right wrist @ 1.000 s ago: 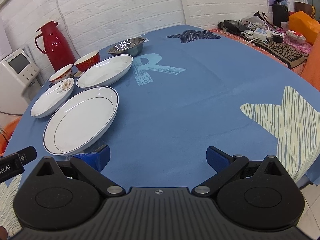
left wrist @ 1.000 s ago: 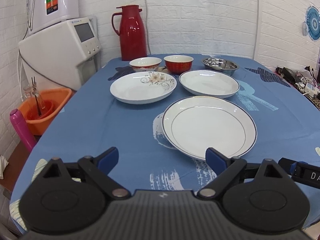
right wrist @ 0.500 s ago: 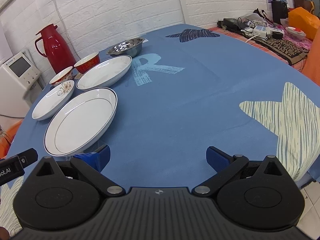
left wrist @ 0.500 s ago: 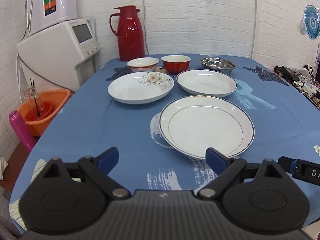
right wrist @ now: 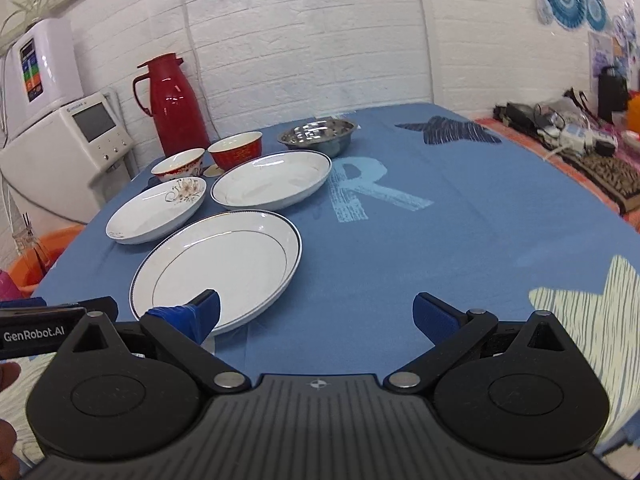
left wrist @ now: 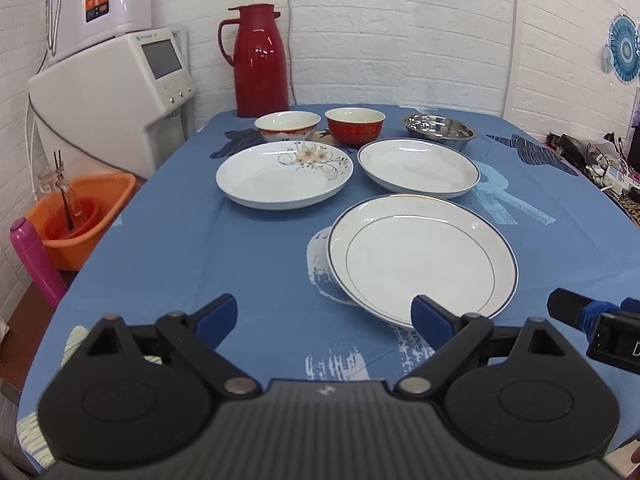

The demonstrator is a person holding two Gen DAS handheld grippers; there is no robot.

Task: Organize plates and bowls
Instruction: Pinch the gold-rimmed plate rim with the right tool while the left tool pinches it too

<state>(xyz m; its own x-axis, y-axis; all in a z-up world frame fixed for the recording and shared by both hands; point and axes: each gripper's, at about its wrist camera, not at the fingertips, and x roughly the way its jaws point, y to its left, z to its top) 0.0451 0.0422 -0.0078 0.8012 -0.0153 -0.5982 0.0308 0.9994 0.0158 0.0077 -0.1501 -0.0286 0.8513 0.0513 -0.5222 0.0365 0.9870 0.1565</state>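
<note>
The bench [left wrist: 248, 264], covered with a blue patterned cloth, carries three white round plates: one blue-rimmed [left wrist: 422, 258], one plain [left wrist: 418, 168], one flowered [left wrist: 284, 180]. Behind them stand a white-and-red bowl [left wrist: 287, 125], a red bowl [left wrist: 355, 125], a shallow steel bowl [left wrist: 439, 131] and a tall red thermos jug [left wrist: 258, 62].

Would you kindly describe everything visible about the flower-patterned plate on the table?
The flower-patterned plate is a shallow, round, glossy white dish, ceramic by its look, with a beige blossom and dark curling vines printed on its far inner side. It is empty and lies flat, right way up, on the blue tablecloth. It sits left of the plain white plate and just in front of the white bowl with red trim. It seems to touch neither, and no tongs are near it.
</note>
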